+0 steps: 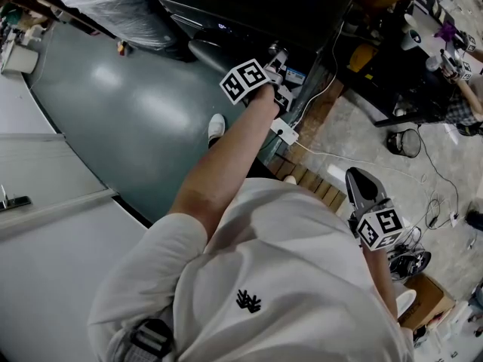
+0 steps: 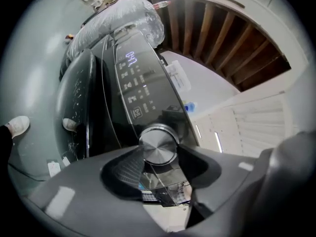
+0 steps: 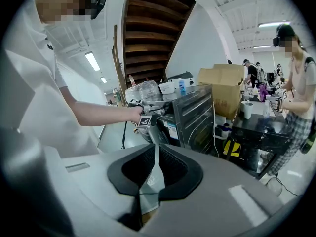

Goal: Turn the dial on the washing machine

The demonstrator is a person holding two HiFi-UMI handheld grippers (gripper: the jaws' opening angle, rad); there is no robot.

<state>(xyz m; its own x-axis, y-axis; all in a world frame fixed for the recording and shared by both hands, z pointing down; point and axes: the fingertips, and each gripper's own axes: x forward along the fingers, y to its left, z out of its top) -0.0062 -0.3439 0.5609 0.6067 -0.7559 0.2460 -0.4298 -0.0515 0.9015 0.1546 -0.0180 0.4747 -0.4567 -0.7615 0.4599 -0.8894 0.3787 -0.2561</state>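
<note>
Nearest thing first: the right gripper (image 3: 155, 147) hangs down by the person's side with its jaws closed on nothing, just a thin slit showing between the pads. It's well apart from the washing machine (image 2: 89, 112), so it's out of this one.

The left gripper (image 2: 160, 153) is the one doing the work, out at the end of a stretched arm. The dial (image 2: 158, 144), a brushed silver knob at the near end of the dark control panel (image 2: 136, 90), sits right between its jaws. As far as I can tell the pads are clamped on its rim, one on each side.

The bit that matters: the dial's flat face looks straight back at the jaws. So its turning axis runs the same way the gripper points, and I'd guess the next move is a plain roll of the wrist, not a push or pull.

Past the dial the panel has rows of small lit icons, too small to read. Further along, the display (image 2: 131, 58) glows with digits, maybe 0:47, but they're sideways so I'm not sure. A sticker (image 3: 173, 130) on the machine's side has print I can't make out.

Behind all that there's a plastic-wrapped bundle (image 2: 123, 21), then the underside of some wooden stairs (image 2: 212, 33)
</note>
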